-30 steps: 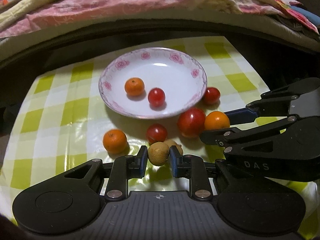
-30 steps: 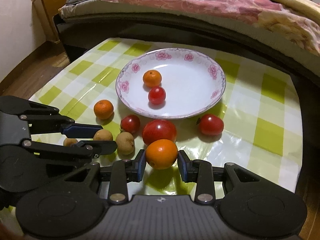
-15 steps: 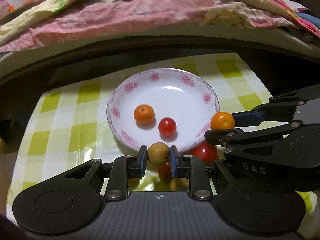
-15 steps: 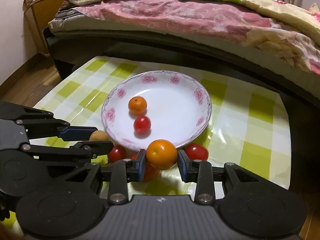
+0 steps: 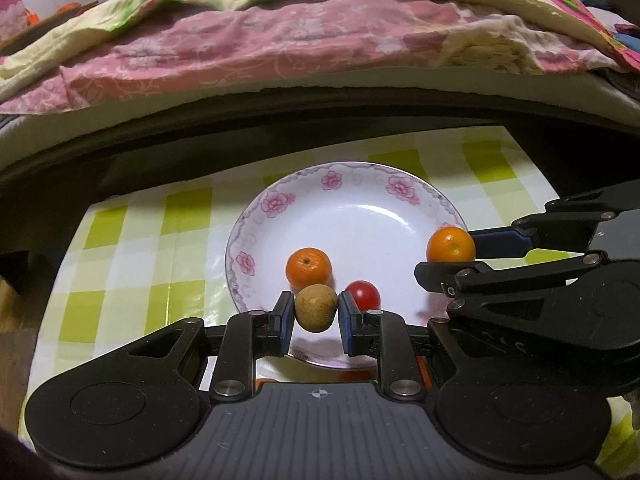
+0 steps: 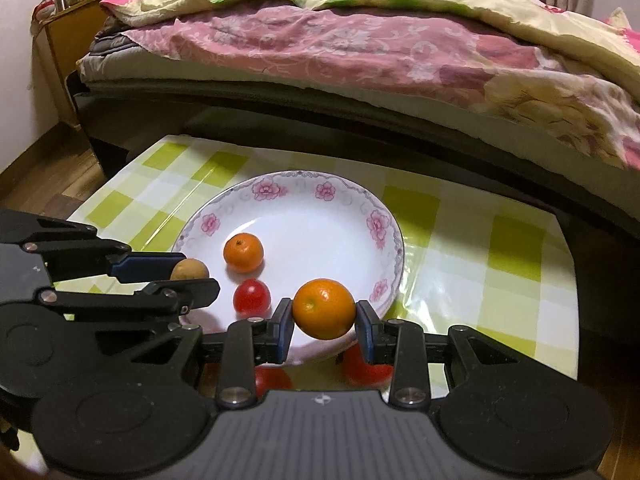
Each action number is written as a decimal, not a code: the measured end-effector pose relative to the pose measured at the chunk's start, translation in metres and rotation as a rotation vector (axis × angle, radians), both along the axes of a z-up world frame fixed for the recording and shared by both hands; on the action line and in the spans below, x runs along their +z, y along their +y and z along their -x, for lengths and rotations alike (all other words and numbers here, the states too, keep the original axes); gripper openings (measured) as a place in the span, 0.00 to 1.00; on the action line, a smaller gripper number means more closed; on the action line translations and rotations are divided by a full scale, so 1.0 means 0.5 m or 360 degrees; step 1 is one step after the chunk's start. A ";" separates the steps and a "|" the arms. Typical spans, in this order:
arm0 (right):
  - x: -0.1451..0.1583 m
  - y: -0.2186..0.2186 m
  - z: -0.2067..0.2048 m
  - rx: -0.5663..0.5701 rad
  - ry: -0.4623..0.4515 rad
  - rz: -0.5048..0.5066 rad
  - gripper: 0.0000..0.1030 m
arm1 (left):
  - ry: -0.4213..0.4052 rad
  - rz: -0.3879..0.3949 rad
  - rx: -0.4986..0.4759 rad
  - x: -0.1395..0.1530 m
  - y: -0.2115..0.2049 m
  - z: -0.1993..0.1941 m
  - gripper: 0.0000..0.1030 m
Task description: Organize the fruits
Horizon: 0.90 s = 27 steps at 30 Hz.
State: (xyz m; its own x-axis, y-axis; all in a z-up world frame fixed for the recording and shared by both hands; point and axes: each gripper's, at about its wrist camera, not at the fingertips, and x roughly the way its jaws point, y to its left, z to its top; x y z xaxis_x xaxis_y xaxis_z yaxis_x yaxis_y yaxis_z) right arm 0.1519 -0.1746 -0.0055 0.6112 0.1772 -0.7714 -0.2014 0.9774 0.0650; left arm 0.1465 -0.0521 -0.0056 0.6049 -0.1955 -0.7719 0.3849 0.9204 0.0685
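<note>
A white plate [image 5: 360,184] [image 6: 304,184] with a pink flower rim lies on the green-checked tablecloth. In it rest a small orange [image 5: 309,269] [image 6: 243,252] and a cherry tomato [image 5: 363,295] [image 6: 251,297]. My left gripper [image 5: 316,309] [image 6: 191,271] is shut on a brown longan [image 5: 315,308] [image 6: 189,269], over the plate's near left part. Over the plate's near right rim, my right gripper [image 6: 325,309] [image 5: 451,249] is shut on an orange [image 6: 324,309] [image 5: 451,245]. Both fruits hang clear of the plate.
Red tomatoes [image 6: 366,368] [image 6: 272,378] lie on the cloth [image 6: 460,264] just in front of the plate, partly hidden by my right gripper. A bed with pink and yellow quilts [image 6: 360,40] runs along the table's far side. Wooden floor [image 6: 36,176] shows at the left.
Both grippers have moved forward with their fruits, from above the loose fruits on the cloth to over the near part of the plate. The loose fruits have dropped out of sight below.
</note>
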 end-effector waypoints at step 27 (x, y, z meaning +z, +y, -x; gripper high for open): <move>-0.033 0.016 -0.027 0.0052 -0.0001 0.0091 0.36 | 0.0048 -0.0040 0.0020 -0.030 -0.005 -0.024 0.28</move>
State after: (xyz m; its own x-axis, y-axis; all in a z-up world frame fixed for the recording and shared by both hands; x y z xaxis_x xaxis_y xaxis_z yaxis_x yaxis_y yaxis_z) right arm 0.1652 -0.1668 -0.0221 0.6063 0.1530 -0.7804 -0.2335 0.9723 0.0092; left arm 0.1584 -0.0546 -0.0207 0.5834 -0.1684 -0.7945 0.3756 0.9233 0.0800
